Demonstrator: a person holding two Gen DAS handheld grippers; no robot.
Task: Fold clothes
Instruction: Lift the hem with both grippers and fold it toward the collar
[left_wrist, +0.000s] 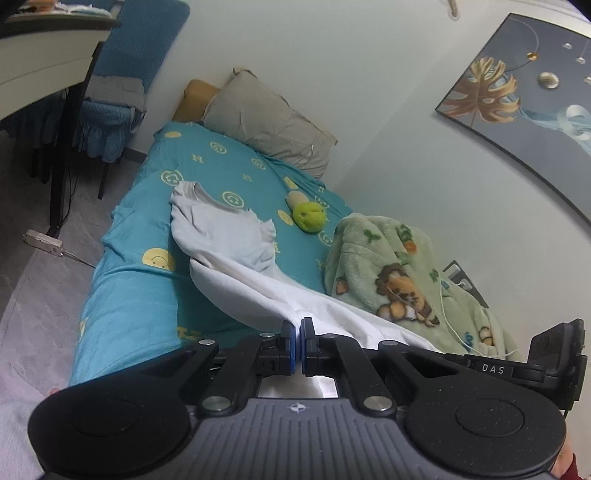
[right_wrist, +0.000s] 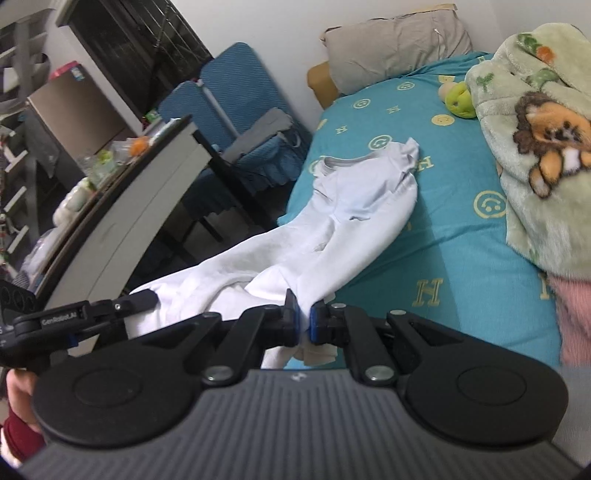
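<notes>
Bed (left_wrist: 140, 295), teal sheet printed with yellow smiley faces and H marks; one long side against the wall, the other open to the room.

Fleece blanket (left_wrist: 399, 266), pale green with a lion print; heaped along the wall-side edge of the bed, toward the foot.

White T-shirt (left_wrist: 229, 236); task item. Collar and sleeves lie on the sheet about mid-bed, collar toward the head end. The lower body of the shirt is lifted off the sheet and drawn toward the foot end, its hem gathered at two points.

Pillow (left_wrist: 269, 118), grey-beige, creased; at the head end, in the wall-side corner, with a tan cushion (left_wrist: 192, 99) behind it.

Left gripper (left_wrist: 298, 332); jaws pressed together on a bunched fold of the shirt hem, fabric fanning out from between the blue pads.

Right gripper (right_wrist: 303, 321); jaws pinching another gather of the same hem, cloth passing between the pads and hanging below them.

Green plush toy (left_wrist: 309, 217), round; on the sheet between the shirt's sleeve and the blanket, toward the wall-side edge, clear of the shirt.
</notes>
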